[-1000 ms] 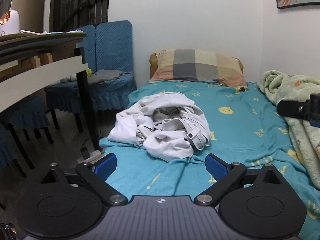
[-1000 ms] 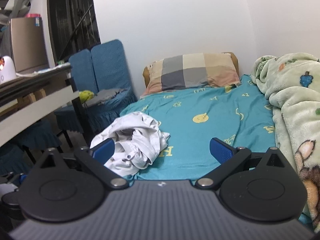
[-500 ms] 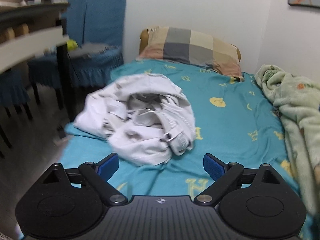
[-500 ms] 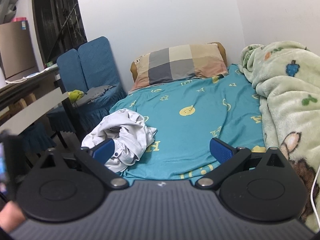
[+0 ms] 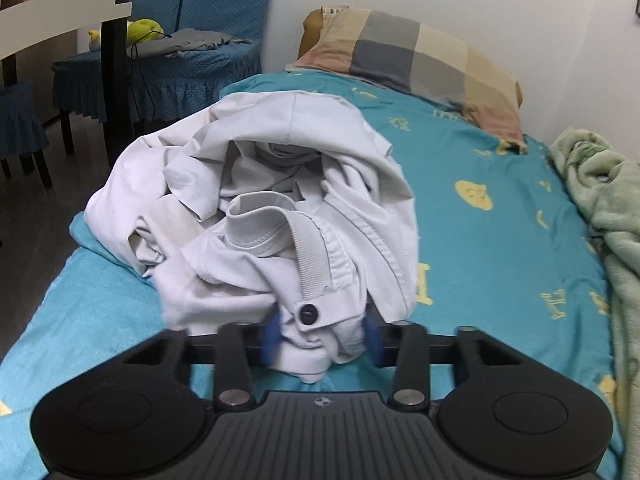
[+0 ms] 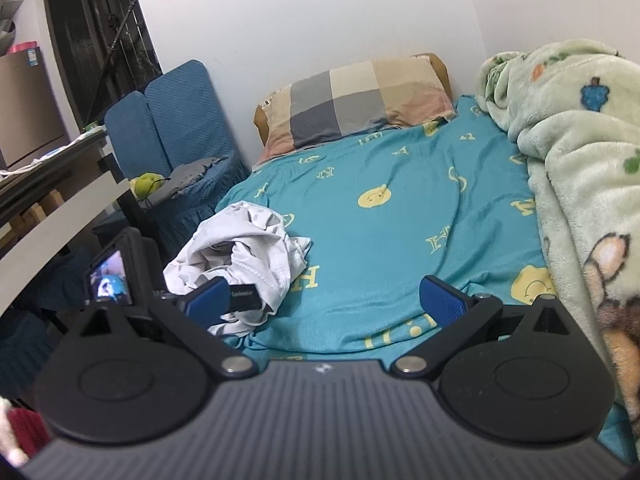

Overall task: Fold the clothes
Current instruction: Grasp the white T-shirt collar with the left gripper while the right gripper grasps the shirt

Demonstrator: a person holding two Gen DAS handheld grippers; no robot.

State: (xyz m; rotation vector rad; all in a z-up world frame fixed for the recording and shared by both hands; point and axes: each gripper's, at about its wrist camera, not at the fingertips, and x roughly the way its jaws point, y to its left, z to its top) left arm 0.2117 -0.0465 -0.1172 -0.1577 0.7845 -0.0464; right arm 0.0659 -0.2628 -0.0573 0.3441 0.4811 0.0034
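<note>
A crumpled white garment [image 5: 272, 208] with a ribbed waistband and a dark button [image 5: 307, 313] lies at the near left corner of the teal bed sheet [image 5: 480, 240]. My left gripper [image 5: 322, 338] is closing its jaws on the buttoned waistband end, and the blue pads [image 5: 271, 336] touch the cloth on both sides. In the right wrist view the same garment [image 6: 248, 240] lies to the left, with the left gripper's body [image 6: 120, 276] beside it. My right gripper [image 6: 326, 300] hovers open above the sheet [image 6: 400, 240], nothing between its fingers.
A checked pillow [image 6: 360, 100] lies at the head of the bed, and a pale green fleece blanket [image 6: 580, 160] is heaped along the right side. Blue covered chairs [image 5: 192, 40] and a table edge [image 5: 60, 28] stand left of the bed.
My left gripper moved forward and down to the garment, and its wide jaws narrowed onto the waistband. The right gripper drifted slightly and stayed open.
</note>
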